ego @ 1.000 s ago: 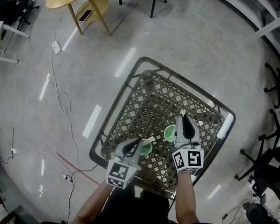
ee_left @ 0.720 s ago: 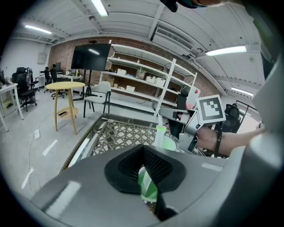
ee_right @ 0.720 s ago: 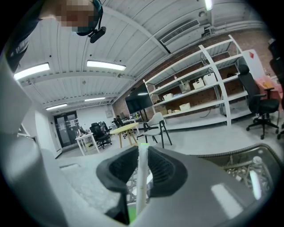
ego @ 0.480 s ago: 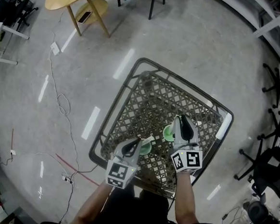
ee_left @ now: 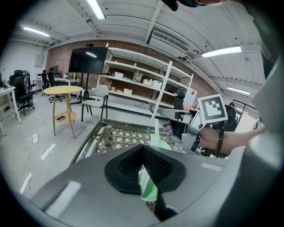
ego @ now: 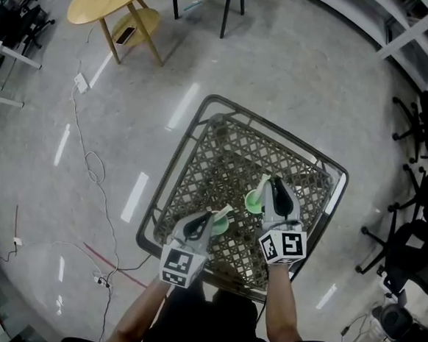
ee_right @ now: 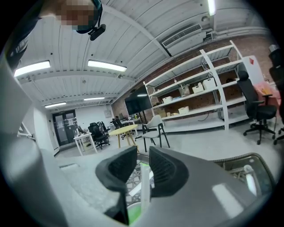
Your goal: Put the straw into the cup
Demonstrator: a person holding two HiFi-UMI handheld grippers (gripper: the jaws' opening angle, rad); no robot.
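- Green cup (ego: pixel 253 202) stands on the woven table (ego: pixel 171 172), toward its near edge and closer to the right-hand corner. The white straw (ee_right: pixel 145 189) rises upright out of it, so the task's thing looks already seated.
- Right gripper (ee_right: pixel 143 155) has its jaws spread on either side of the straw, and they have just been opening. The pads seem clear of it (a release, I judge, now that the cup carries the straw).
- Left gripper (ee_left: pixel 143 153) is pinched on what looks like a second green cup (ee_left: pixel 147 188), further left along the same edge, probably to keep it steady and out of the way.
- Only the right gripper view shows the gap between pads and straw; the head view gives just the straw's tip beside that gripper.
- The left gripper view shows the straw side-on, standing in its cup. The head view alone shows the two cups lying apart on the table.
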